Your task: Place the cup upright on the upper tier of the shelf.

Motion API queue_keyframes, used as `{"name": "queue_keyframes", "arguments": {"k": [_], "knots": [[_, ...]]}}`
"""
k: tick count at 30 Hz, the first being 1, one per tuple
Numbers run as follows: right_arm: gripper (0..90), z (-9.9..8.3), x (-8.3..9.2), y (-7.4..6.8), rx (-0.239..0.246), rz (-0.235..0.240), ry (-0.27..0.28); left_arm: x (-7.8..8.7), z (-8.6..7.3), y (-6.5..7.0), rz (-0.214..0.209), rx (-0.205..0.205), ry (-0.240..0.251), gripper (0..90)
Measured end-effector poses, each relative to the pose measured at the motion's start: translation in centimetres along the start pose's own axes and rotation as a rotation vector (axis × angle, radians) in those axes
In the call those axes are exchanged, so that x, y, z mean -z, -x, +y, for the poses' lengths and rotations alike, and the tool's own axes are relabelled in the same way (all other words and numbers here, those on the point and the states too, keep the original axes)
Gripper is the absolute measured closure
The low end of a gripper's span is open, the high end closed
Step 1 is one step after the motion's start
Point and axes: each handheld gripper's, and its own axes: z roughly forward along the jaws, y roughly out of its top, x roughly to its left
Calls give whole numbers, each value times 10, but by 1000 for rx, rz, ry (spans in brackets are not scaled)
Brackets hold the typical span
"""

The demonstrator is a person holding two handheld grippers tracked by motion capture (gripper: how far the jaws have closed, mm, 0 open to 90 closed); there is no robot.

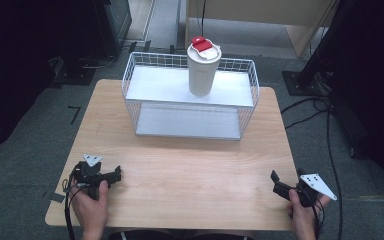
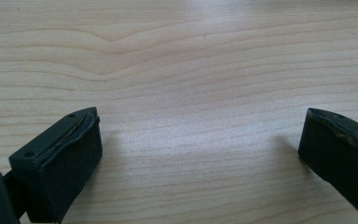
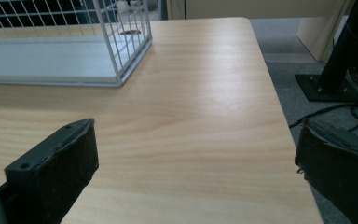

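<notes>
Both hands sit at the bottom of the high view: left gripper lower left, right gripper lower right, jaws spread wide over bare table, holding nothing. Up top, the white cup with its red lid stands on the wire rack; its base is hidden behind mesh.

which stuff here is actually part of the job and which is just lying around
Part of the job:
- white cup with red lid, standing on the rack's upper shelf
- white wire rack
- left gripper and right gripper, both open, near the table's front edge

Just lying about:
- black stand base on the floor
- floor cables
</notes>
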Motion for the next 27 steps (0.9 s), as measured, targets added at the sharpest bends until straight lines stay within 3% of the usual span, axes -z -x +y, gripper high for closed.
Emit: {"name": "queue_keyframes", "arguments": {"k": [8,13,16,18,20,22,27], "knots": [[0,-15,13,12,20,-47,-25,0,0,0,0,-1,-1,0],[0,-15,15,15,25,-51,-55,0,0,0,0,1,1,0],[0,-16,14,9,68,-36,-127,0,0,0,0,1,1,0],[0,-16,13,8,80,-28,-143,0,0,0,0,0,1,0],[0,-17,11,3,109,1,-202,0,0,0,0,-1,0,0],[0,-17,5,2,102,18,-309,0,0,0,0,0,0,0],[0,-17,0,5,72,6,-352,0,0,0,0,0,1,0]]}}
